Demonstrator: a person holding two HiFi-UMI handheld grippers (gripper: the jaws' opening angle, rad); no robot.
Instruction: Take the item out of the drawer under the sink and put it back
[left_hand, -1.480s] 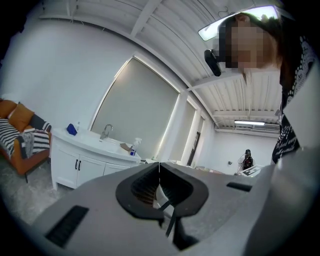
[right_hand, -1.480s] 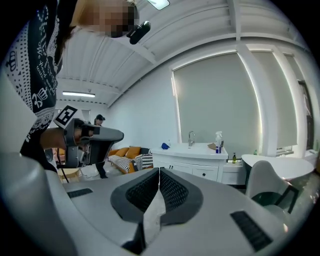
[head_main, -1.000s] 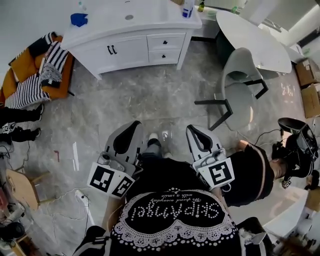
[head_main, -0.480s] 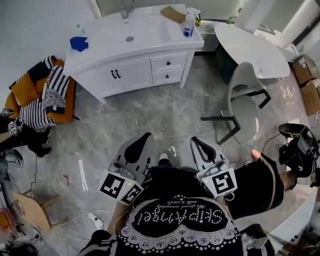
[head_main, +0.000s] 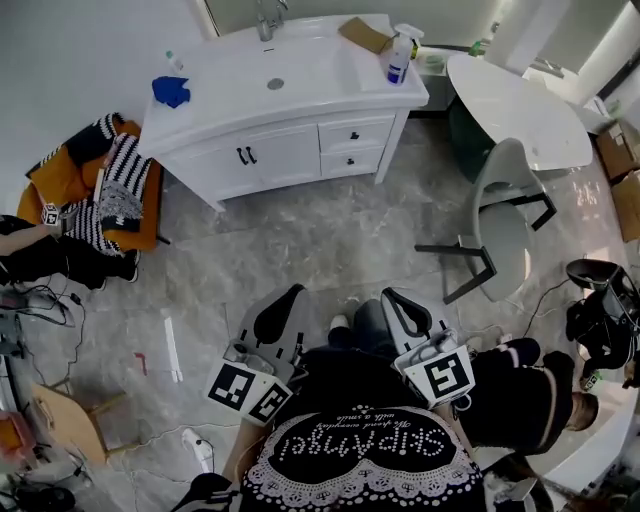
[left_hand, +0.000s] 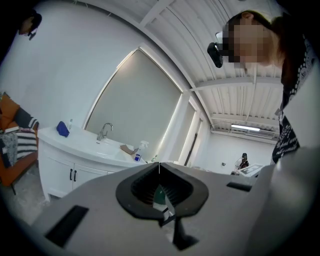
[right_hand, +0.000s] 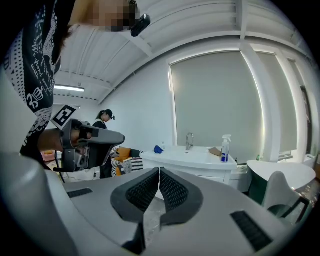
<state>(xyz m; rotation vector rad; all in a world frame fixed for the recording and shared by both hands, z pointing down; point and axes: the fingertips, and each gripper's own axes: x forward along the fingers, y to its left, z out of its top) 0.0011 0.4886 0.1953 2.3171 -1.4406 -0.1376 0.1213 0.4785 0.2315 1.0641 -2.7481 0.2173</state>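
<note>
Left gripper (head_main: 293, 292) and right gripper (head_main: 388, 296), both with jaws closed and empty, point toward the white sink cabinet (head_main: 285, 155) across grey floor (head_main: 330, 240).

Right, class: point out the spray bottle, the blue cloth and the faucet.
spray bottle (head_main: 398, 67), head view, on its body.
blue cloth (head_main: 171, 92), head view, on its middle.
faucet (head_main: 267, 22), head view, on its neck.

Sink-vanity drawers: both shut, contents hidden.
White sink vanity (head_main: 215, 105) w/ oval basin (head_main: 290, 72) sunk in its top; 2 small drawers stacked at the vanity's front-right end, below the basin's right side. Upper drawer (head_main: 372, 131) sits directly over lower drawer (head_main: 368, 157), each a white panel w/ one small black knob (head_main: 353, 133) at ctr, fronts flush w/ the vanity face.
</note>
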